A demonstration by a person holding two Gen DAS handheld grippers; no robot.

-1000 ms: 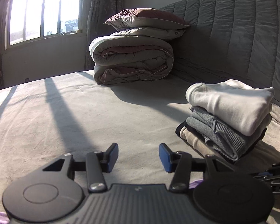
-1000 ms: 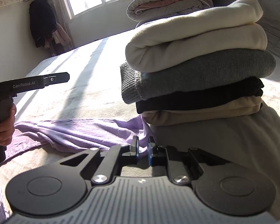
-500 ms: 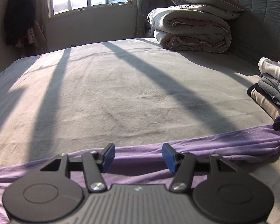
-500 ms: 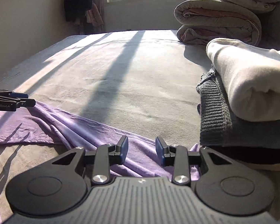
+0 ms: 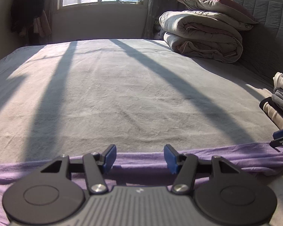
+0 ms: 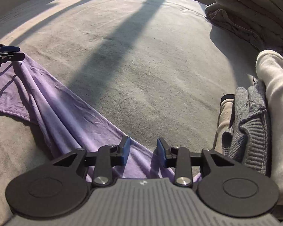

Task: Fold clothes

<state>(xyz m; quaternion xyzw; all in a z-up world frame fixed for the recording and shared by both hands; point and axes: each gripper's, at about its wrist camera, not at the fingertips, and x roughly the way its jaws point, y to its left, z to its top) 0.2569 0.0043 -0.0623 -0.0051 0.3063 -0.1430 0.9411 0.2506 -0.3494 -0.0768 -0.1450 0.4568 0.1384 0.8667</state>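
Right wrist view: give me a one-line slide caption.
Open right gripper poised over the purple garment stretched across the bed, folded stack at right.

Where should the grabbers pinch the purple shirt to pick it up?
Probably along the far edge of the purple shirt, coming down from above. It lies flat and stretched across the bed, and the left gripper and right gripper each stand open over that edge, one toward each end.
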